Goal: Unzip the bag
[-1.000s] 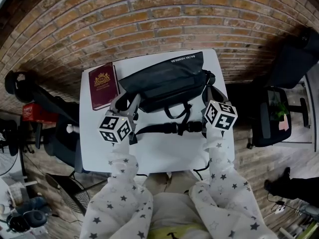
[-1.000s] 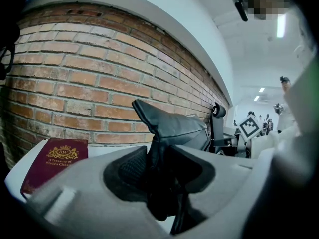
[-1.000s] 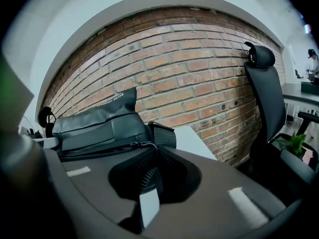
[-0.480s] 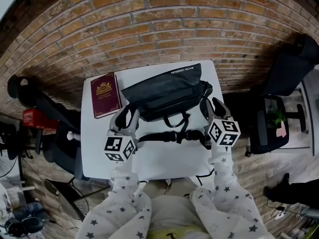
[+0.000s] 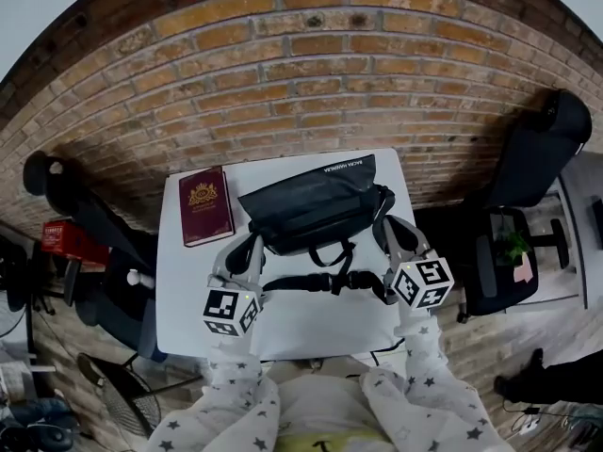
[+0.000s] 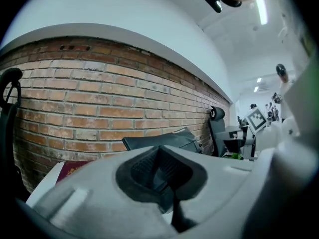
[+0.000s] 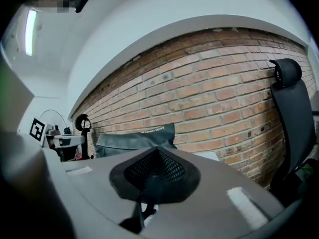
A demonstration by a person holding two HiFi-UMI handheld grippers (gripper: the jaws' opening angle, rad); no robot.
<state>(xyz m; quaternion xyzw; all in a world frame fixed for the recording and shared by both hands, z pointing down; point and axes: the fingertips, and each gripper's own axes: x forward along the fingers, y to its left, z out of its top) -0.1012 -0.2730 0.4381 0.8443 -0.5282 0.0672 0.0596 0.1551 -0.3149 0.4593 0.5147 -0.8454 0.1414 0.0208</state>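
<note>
- Zip on the bag can't be made out. In both gripper views the fingers hide all but its top edge.
- Bag lies mid-counter, beside a red booklet.
- Left gripper at bag's left end, right gripper at its right. Both pairs of fingers pressed together, holding nothing.
- Forearms reach forward, roughly parallel.

White table, black bag, maroon booklet
</note>
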